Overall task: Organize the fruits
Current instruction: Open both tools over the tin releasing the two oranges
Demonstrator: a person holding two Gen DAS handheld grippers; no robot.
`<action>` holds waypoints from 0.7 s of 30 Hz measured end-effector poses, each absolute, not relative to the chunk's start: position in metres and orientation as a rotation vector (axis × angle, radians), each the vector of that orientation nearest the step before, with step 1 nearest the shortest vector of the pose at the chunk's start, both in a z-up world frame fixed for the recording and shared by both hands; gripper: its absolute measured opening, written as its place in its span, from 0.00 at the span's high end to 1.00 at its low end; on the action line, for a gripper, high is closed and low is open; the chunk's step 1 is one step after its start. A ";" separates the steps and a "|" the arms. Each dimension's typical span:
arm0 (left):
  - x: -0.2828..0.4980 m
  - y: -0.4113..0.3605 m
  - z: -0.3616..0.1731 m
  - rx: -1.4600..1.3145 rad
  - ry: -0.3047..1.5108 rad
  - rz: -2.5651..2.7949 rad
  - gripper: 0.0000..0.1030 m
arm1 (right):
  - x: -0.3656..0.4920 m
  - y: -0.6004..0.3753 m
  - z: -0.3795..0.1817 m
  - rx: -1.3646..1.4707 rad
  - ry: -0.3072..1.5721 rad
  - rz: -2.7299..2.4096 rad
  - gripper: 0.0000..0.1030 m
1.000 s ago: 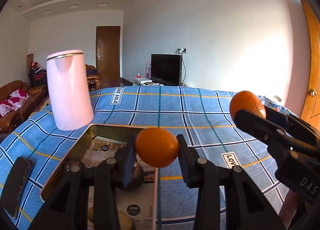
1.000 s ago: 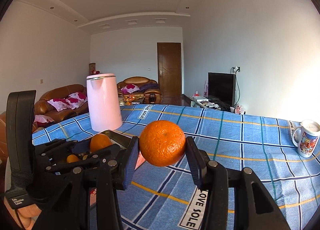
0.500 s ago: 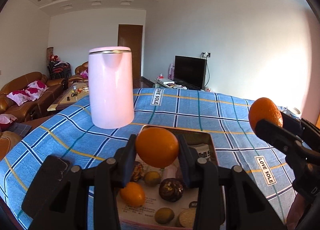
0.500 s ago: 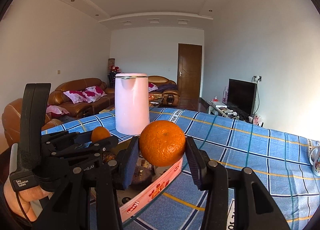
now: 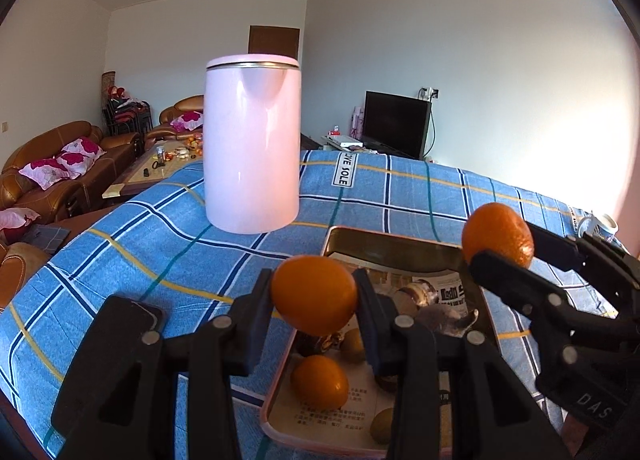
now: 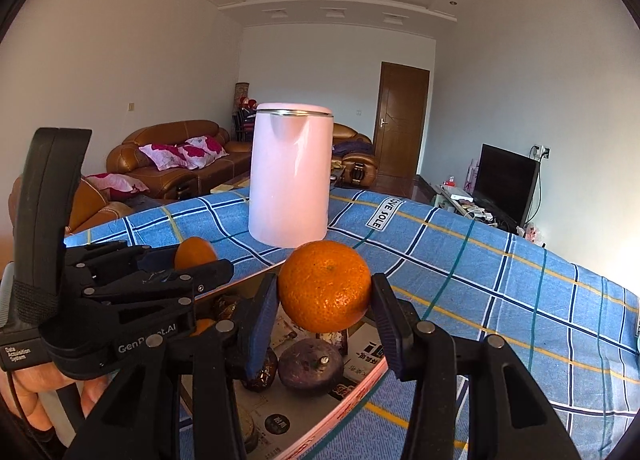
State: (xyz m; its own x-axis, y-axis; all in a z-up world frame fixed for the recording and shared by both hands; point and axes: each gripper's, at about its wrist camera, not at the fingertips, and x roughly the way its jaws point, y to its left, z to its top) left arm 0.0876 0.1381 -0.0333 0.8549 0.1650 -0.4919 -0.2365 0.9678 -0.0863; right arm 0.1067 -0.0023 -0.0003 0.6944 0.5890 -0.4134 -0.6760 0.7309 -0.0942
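My left gripper (image 5: 314, 294) is shut on an orange (image 5: 314, 300) and hangs over the left edge of a metal tray (image 5: 392, 244) lined with printed paper. In the tray lie another orange (image 5: 320, 382), small brownish-green fruits (image 5: 380, 426) and dark round fruits (image 6: 310, 370). My right gripper (image 6: 325, 300) is shut on a second, larger orange (image 6: 325, 292) above the tray's near rim (image 6: 352, 392). Each view shows the other gripper too: the right gripper (image 5: 504, 246) sits at the right with its orange (image 5: 498, 238), and the left gripper (image 6: 196, 260) sits at the left with its orange (image 6: 195, 254).
A tall pink kettle (image 5: 252, 143) stands on the blue checked tablecloth (image 5: 400, 195) just behind the tray. A flat black object (image 5: 124, 320) lies left of the tray. A white mug (image 5: 600, 223) stands at the far right. Sofas and a TV are beyond the table.
Both grippers have swung left with their oranges still held. The kettle has shifted from the left toward the middle of both views, and the tray now lies under the fingers.
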 end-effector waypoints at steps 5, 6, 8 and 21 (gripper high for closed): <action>0.090 0.142 -0.039 -0.139 0.526 0.219 0.60 | 0.121 0.021 -0.008 -0.271 0.444 0.720 0.53; 0.090 0.144 -0.040 -0.141 0.529 0.223 0.60 | 0.124 0.024 -0.010 -0.279 0.456 0.715 0.53; 0.089 0.145 -0.043 -0.146 0.534 0.219 0.60 | 0.129 0.028 -0.015 -0.286 0.483 0.707 0.53; 0.090 0.144 -0.051 -0.143 0.563 0.210 0.60 | 0.157 0.047 -0.035 -0.286 0.644 0.712 0.53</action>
State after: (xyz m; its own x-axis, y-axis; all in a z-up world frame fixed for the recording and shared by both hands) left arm 0.0904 0.1441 -0.0515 0.8253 0.1574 -0.5423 -0.2355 0.9688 -0.0772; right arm 0.1574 0.0465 -0.0349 0.5762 0.5144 -0.6351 -0.6837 0.7292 -0.0297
